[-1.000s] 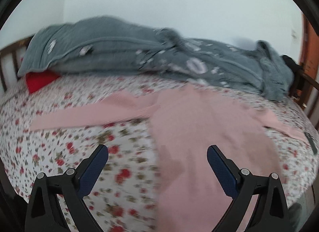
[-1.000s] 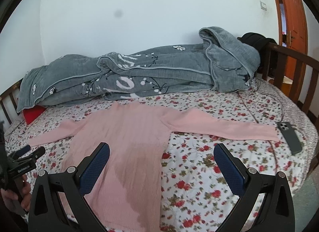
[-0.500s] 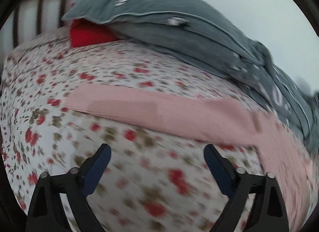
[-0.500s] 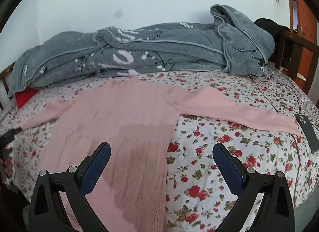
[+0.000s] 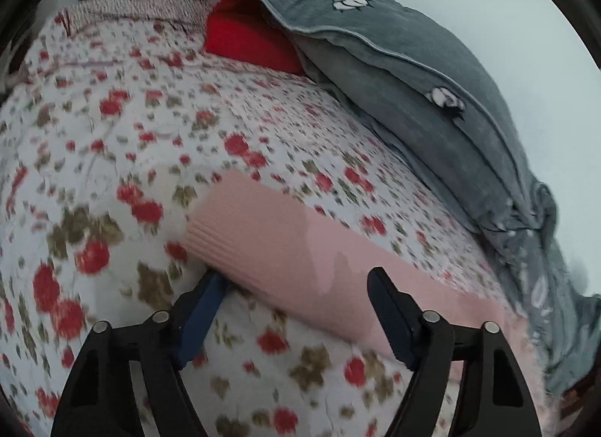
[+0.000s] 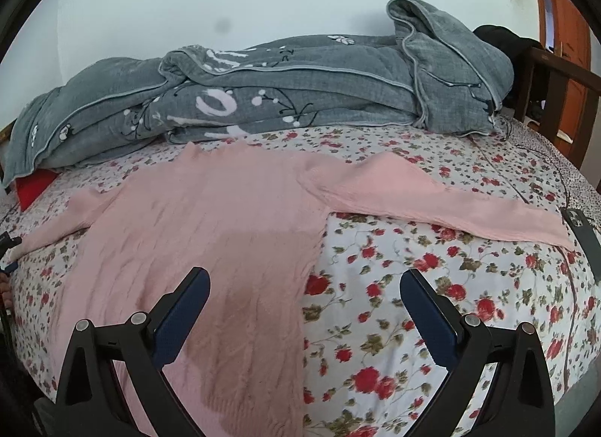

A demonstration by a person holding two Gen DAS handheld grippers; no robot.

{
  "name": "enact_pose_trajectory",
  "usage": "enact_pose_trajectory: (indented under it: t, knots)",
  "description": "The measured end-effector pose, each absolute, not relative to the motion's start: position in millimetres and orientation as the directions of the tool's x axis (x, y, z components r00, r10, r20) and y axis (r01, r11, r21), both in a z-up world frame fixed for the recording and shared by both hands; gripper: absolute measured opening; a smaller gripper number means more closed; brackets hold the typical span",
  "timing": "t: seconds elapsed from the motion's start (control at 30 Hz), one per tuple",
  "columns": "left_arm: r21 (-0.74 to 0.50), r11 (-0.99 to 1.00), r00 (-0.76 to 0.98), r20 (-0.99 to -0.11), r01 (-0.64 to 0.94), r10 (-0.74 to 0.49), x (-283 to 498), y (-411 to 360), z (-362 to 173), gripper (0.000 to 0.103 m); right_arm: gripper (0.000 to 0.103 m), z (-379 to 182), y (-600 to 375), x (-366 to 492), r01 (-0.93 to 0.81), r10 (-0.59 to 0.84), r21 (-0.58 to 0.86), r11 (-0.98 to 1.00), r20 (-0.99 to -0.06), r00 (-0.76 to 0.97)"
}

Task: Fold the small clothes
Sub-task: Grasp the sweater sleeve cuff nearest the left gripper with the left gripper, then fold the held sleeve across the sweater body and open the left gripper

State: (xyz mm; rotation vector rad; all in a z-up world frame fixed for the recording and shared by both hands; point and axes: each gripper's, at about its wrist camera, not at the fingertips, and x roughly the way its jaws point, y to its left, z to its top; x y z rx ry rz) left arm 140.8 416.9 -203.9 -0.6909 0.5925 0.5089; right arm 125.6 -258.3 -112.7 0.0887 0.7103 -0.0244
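Note:
A pink knit sweater (image 6: pixel 210 219) lies flat on the floral bed sheet (image 6: pixel 413 286), both sleeves spread out sideways. Its left sleeve (image 5: pixel 300 253) fills the left wrist view, cuff end toward the left. My left gripper (image 5: pixel 296 286) is open, low at the sleeve near the cuff, one finger on each side of it. My right gripper (image 6: pixel 304 290) is open and empty, hovering over the sweater's lower right edge. The right sleeve (image 6: pixel 432 200) stretches out to the right.
A grey quilt (image 6: pixel 281 87) is heaped along the far side of the bed, with a red pillow (image 5: pixel 248 38) under its left end. A phone (image 6: pixel 584 234) lies by the right sleeve's cuff. A wooden bed frame (image 6: pixel 556 76) stands at the right.
My left gripper has swung left and dropped down to the left sleeve's cuff end, now straddling it. My right gripper has moved closer to the sweater body.

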Motion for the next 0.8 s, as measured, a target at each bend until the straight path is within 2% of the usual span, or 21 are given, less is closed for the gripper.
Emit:
enact_pose_trajectory:
  t: [0.03,0.07,0.1,0.13,0.2,0.33,0.5,0.63,0.8]
  knots:
    - [-0.401,0.671,0.710,-0.650,-0.624,0.272,146,417,-202,0.054,0.100,-112,-260,126,0.054,0.009,0.077,0.996,-0.650,0.760]
    - [-0.385,0.676,0.703,-0.653,-0.629,0.282,151,419,-201,0.045,0.100,-112,-262,127,0.057,0.010,0.083,0.995,-0.647,0.763]
    - [-0.390,0.672,0.700,-0.660,-0.630,0.272,153,424,-202,0.030,0.100,-112,-265,127,0.062,0.008,0.086,0.994,-0.645,0.764]
    - [-0.402,0.656,0.689,-0.677,-0.639,0.257,157,429,-204,0.020,0.100,-112,-267,127,0.064,0.008,0.088,0.994,-0.643,0.766]
    - [-0.422,0.633,0.687,-0.682,-0.649,0.249,160,435,-204,0.009,0.100,-113,-272,128,0.068,0.008,0.093,0.993,-0.641,0.768]
    - [-0.369,0.674,0.688,-0.666,-0.639,0.288,164,419,-183,0.007,0.100,-121,-279,131,0.061,0.019,0.100,0.993,-0.650,0.760]
    - [-0.304,0.785,0.754,-0.590,-0.540,0.289,172,361,-132,0.007,0.100,-124,-285,131,0.036,0.041,0.107,0.994,-0.639,0.768]
    - [-0.276,0.882,0.844,-0.493,-0.382,0.211,186,286,-87,0.007,0.100,-122,-291,132,0.025,0.054,0.114,0.993,-0.631,0.774]
    - [-0.237,0.948,0.882,-0.464,-0.210,0.079,217,183,-56,0.007,0.100,-125,-294,130,0.017,0.057,0.111,0.994,-0.626,0.778]
